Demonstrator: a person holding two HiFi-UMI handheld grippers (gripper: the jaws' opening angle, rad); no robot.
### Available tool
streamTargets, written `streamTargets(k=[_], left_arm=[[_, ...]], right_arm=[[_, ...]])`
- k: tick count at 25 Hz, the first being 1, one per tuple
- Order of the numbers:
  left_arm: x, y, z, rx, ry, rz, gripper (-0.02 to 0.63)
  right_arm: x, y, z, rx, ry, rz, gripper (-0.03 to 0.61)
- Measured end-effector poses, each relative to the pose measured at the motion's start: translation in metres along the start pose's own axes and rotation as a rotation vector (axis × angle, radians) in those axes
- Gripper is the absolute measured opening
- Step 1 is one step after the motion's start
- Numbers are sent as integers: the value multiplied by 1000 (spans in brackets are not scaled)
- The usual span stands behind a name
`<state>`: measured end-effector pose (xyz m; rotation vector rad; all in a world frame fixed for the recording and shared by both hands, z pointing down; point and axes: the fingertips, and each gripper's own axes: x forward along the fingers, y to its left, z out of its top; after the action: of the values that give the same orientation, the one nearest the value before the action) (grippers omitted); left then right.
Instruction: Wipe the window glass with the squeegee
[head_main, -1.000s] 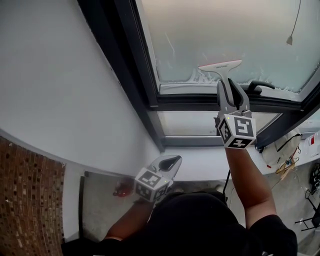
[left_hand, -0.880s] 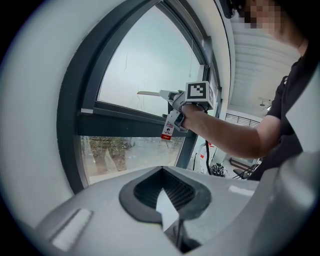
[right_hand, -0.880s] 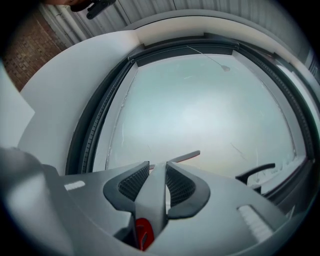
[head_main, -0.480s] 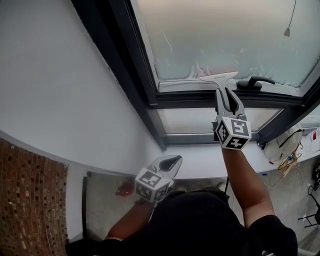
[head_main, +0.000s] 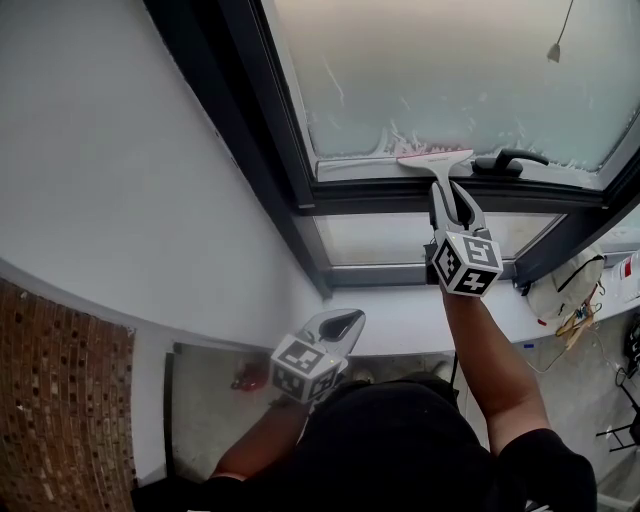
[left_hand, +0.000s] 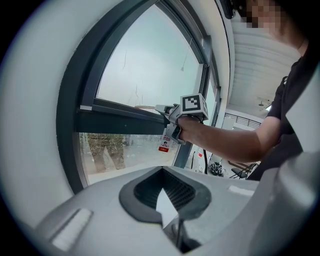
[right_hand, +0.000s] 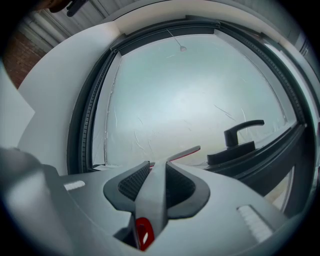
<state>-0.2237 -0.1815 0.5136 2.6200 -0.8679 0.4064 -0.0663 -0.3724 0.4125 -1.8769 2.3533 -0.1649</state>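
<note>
Closest, at 6 o'clock in the head view, the left gripper hangs near the white window sill, its jaws pressed together on nothing. A brown mosaic-tiled surface lies at 8 o'clock, a white wall at 10 and tangled cables at 4. At 2 o'clock the right gripper pinches the grey handle of the squeegee; the handle's red end has a hole. The squeegee's white, red-edged blade sits at the bottom edge of the frosted window glass, just beside the black window handle. A red-and-white tag shows by the lower pane, its print unreadable.
</note>
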Motion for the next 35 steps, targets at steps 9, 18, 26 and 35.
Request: streamTargets(k=[9,18,26,35], left_arm=[[1,2,1,-1,-1,-16,1],[8,0,6,2,-7,-37,1],[12,-32,2,2,-20,-6,1],[34,-121,-3,-5,-39,49,1]], right_arm=[[-21,10,32,67,-21,90,126],[-83,8,47,40,-39,107,126],[-152,-7,24,10,10,147,126],[-284,-64,-10,42,138,194,126]])
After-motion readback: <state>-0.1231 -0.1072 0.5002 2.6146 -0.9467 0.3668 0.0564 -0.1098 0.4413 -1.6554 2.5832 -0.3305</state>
